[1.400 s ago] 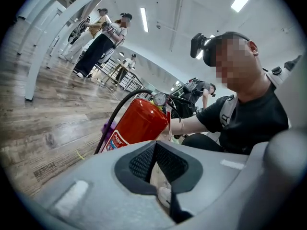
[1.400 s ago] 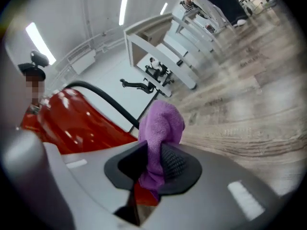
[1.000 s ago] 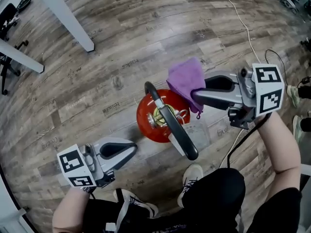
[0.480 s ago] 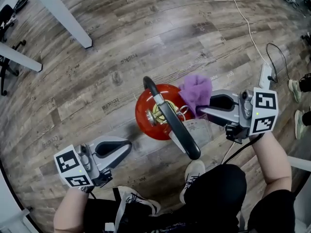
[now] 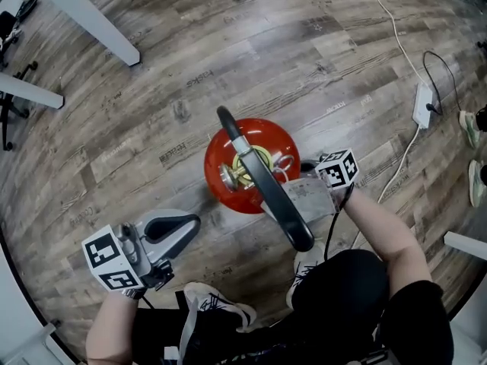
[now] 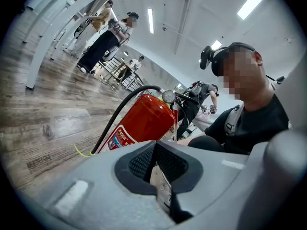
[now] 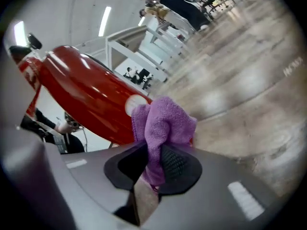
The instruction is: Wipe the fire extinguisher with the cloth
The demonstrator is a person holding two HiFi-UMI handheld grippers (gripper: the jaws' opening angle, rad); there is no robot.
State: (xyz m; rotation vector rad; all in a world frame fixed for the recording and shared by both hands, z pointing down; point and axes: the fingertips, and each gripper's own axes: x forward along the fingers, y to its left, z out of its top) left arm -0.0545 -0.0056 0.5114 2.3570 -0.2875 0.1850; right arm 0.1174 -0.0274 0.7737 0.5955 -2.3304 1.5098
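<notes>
Fire extinguisher (image 5: 224,158) is standing upright; right hand-held gripper (image 7: 152,163) is clamping the purple cloth (image 7: 163,123), seemingly against its side; left hand-held gripper (image 6: 154,163) is hovering closed.

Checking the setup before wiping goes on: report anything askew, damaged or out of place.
Nothing stands out. The extinguisher stands upright on the floor, its hose attached. The cloth is pinched in the right gripper beside the red body. The left gripper is shut and empty.

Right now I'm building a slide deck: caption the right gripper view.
A purple cloth pinched in the right hand-held gripper, close to the red fire extinguisher.
</notes>
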